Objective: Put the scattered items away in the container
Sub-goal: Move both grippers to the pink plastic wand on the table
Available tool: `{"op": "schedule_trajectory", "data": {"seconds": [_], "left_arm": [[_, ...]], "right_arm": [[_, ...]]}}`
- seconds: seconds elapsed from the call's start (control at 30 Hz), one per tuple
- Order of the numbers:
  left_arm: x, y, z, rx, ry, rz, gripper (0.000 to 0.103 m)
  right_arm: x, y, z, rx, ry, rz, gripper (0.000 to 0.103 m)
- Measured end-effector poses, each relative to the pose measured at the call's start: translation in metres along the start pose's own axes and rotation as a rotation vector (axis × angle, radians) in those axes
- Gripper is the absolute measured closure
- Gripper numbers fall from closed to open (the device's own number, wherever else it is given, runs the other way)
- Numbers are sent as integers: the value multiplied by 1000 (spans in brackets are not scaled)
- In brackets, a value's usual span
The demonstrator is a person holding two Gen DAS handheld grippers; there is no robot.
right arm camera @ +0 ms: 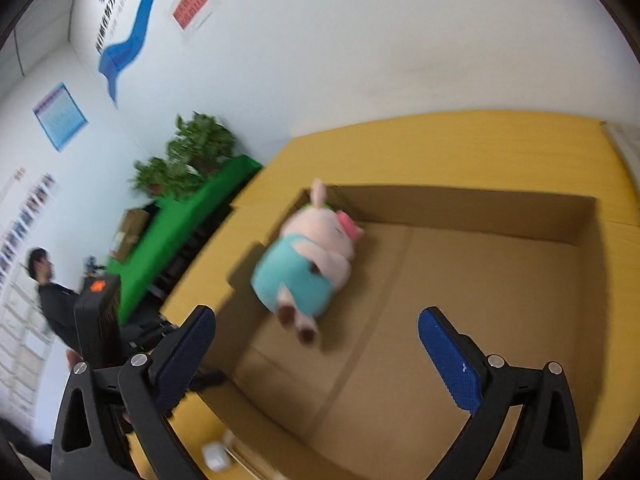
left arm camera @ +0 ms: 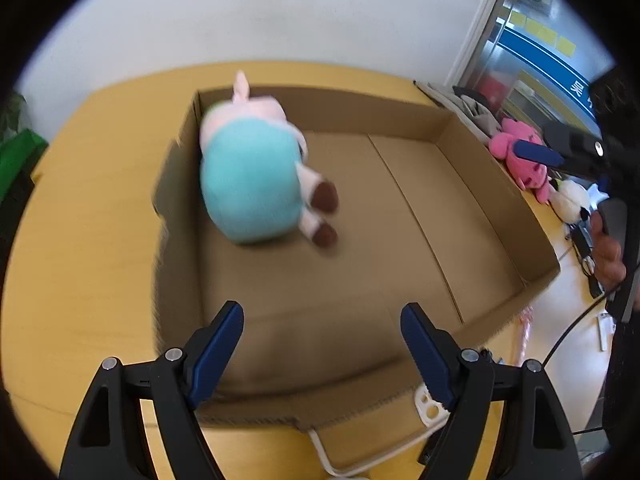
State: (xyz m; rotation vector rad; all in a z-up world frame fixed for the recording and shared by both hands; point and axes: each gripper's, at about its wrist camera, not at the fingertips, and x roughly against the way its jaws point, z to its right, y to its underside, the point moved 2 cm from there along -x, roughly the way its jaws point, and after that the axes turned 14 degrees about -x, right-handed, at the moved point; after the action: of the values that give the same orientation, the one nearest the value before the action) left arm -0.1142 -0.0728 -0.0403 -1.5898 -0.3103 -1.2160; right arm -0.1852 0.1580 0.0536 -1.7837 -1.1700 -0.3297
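A pink pig plush in a teal dress (left arm camera: 248, 176) (right arm camera: 304, 268) lies on its side in the far left corner of a shallow cardboard box (left arm camera: 500, 200) (right arm camera: 480, 212); the remaining box floor is bare. My left gripper (left arm camera: 322, 314) hangs open over the box's near edge, with nothing between its fingers. My right gripper (right arm camera: 318, 318) is wide open above the box, also holding nothing. One of its blue pads (left arm camera: 538, 153) shows at the right, in front of a pink plush (left arm camera: 516, 148). That plush and a white plush (left arm camera: 570, 200) lie on the table outside the box's right wall.
The box sits on a yellow table (left arm camera: 92, 208) (right arm camera: 460, 148) against a white wall. A white plug and cable (left arm camera: 430, 404) lie by the box's near edge. A green-covered bench (right arm camera: 188, 232), potted plants (right arm camera: 192, 156) and a person (right arm camera: 52, 292) are off to the left.
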Motion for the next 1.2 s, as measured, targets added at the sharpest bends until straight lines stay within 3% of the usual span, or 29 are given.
{"op": "schedule_trajectory", "data": {"seconds": [0.1, 0.2, 0.43, 0.53, 0.73, 0.93, 1.07, 1.2], "left_arm": [[-13, 12, 9, 33, 41, -31, 22], [-11, 16, 16, 31, 1, -22, 22], [-4, 29, 24, 84, 3, -5, 23], [5, 27, 29, 85, -59, 20, 23], [41, 23, 72, 1, -90, 141, 23], [51, 35, 110, -35, -104, 175, 22], [45, 49, 136, -48, -61, 162, 22], [33, 63, 173, -94, 4, 140, 22]], "right_arm": [[21, 35, 21, -12, 101, 35, 0], [37, 62, 42, -43, 200, 81, 0], [54, 108, 62, -59, 294, 93, 0], [62, 120, 59, -34, 313, 111, 0], [78, 139, 51, 25, 330, 138, 0], [83, 155, 52, 26, 316, 130, 0], [77, 173, 73, -25, 289, 87, 0], [71, 191, 122, -162, 327, 41, 0]]}}
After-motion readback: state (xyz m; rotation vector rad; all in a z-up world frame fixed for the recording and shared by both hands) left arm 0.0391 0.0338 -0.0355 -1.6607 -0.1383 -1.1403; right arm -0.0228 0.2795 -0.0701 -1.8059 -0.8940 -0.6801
